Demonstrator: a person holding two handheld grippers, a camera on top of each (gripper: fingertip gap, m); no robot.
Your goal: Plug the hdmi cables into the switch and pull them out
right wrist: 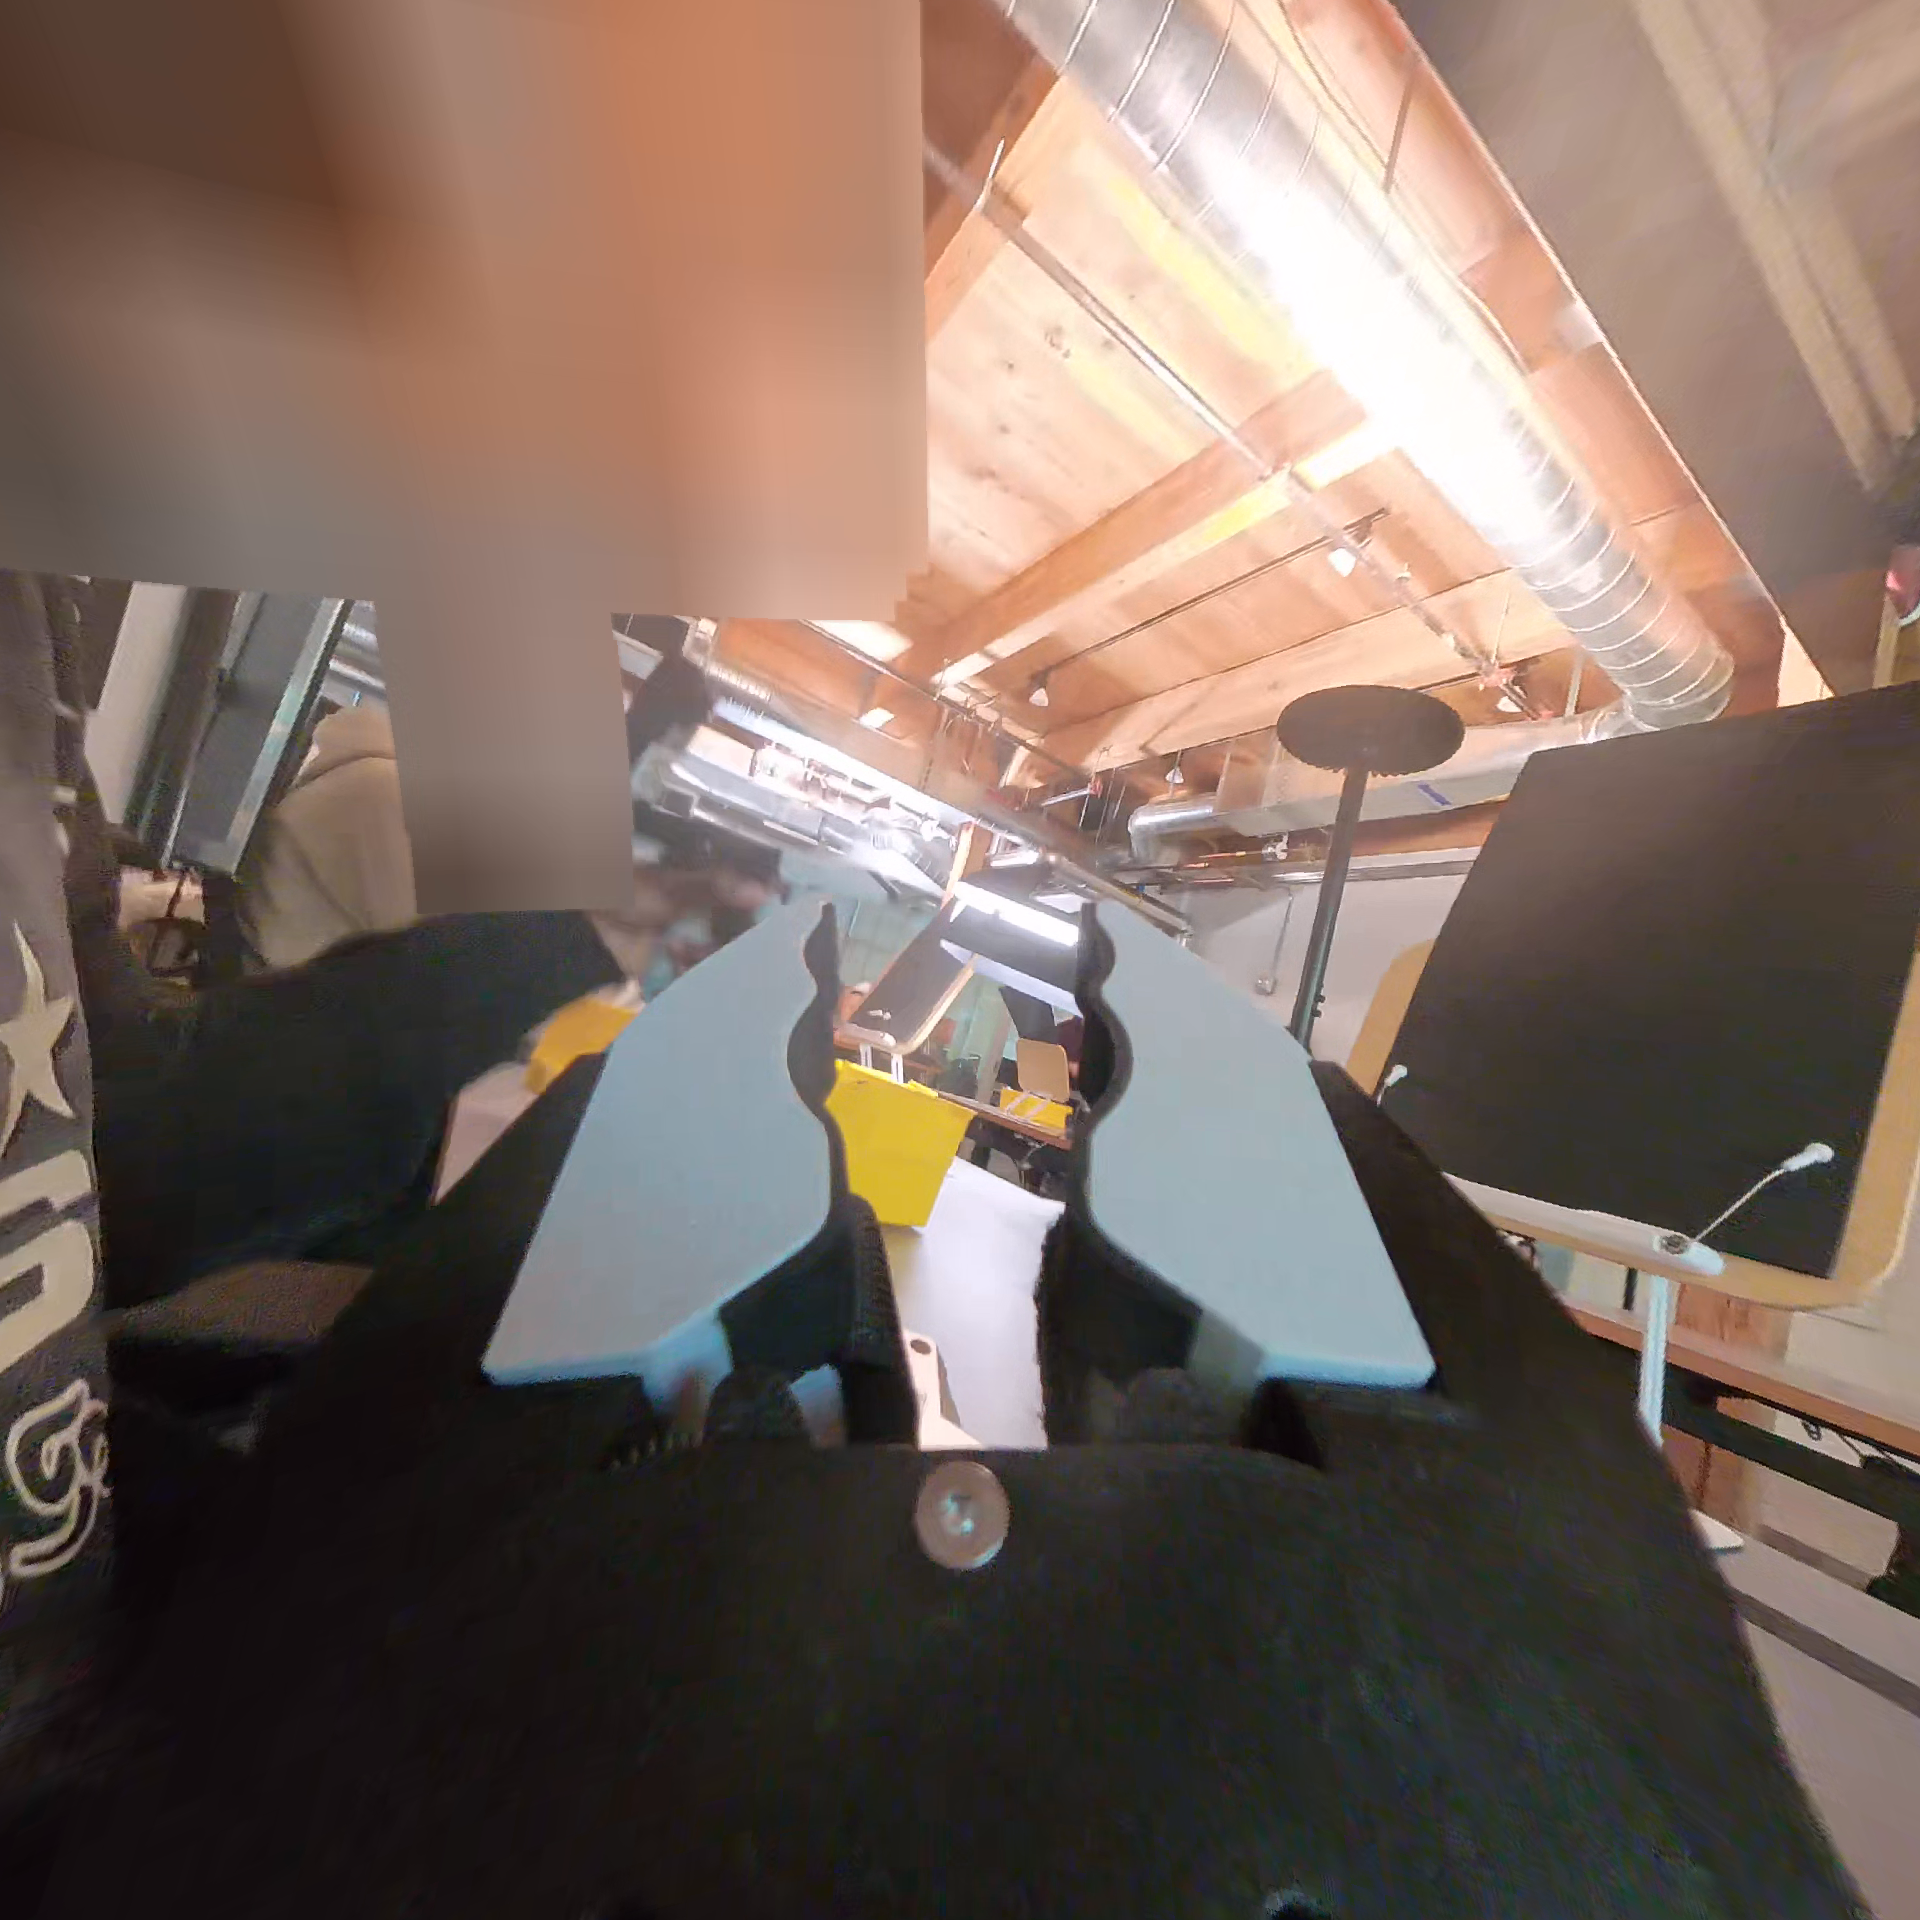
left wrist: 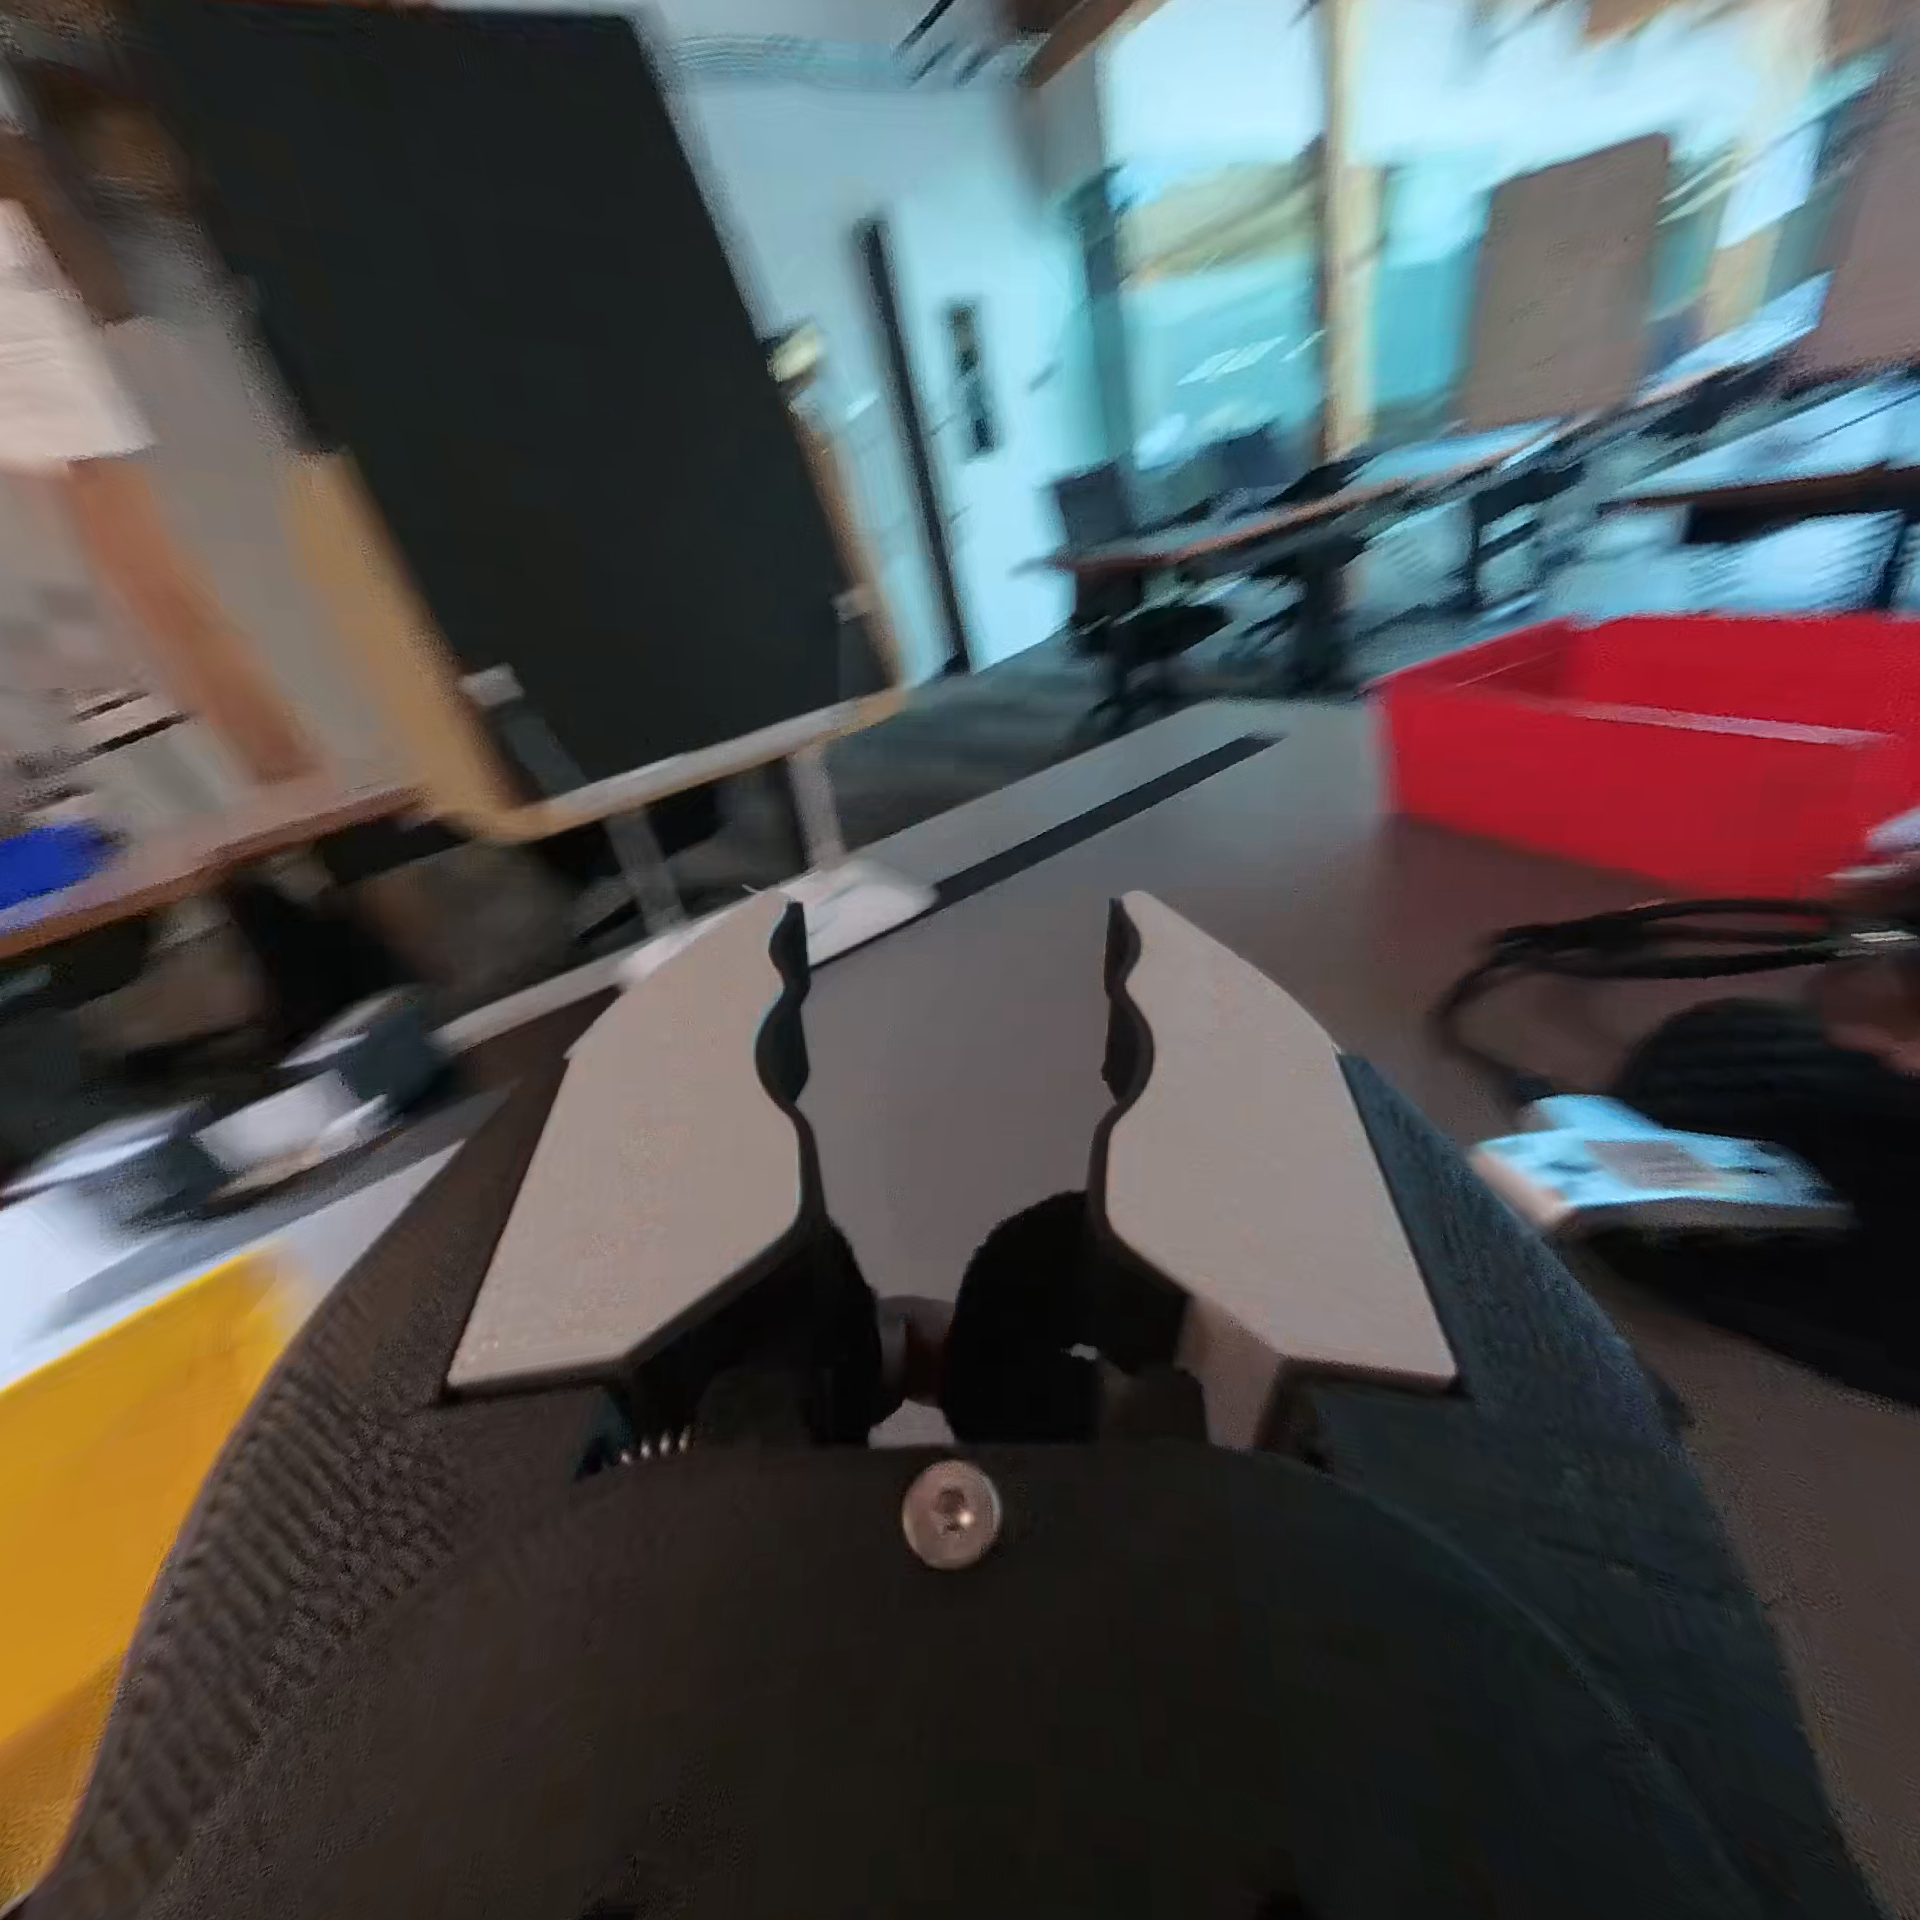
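My left gripper (left wrist: 956,920) is open and empty, held low over a dark table (left wrist: 1299,883); its view is motion-blurred. At the right edge of that view lie black cables (left wrist: 1662,940) in a loop and a small silvery box (left wrist: 1662,1174), blurred, perhaps the switch, well right of the fingers. My right gripper (right wrist: 956,925) is open and empty and points up and away from the table, at the ceiling and the room. No cable or switch shows in the right wrist view.
A red bin (left wrist: 1662,748) stands on the table at the far right. A yellow bin (left wrist: 94,1507) is at the lower left, and another (right wrist: 894,1153) shows beyond the right fingers. A person in dark clothing (right wrist: 260,1091) is at left. A black panel (right wrist: 1683,997) stands at right.
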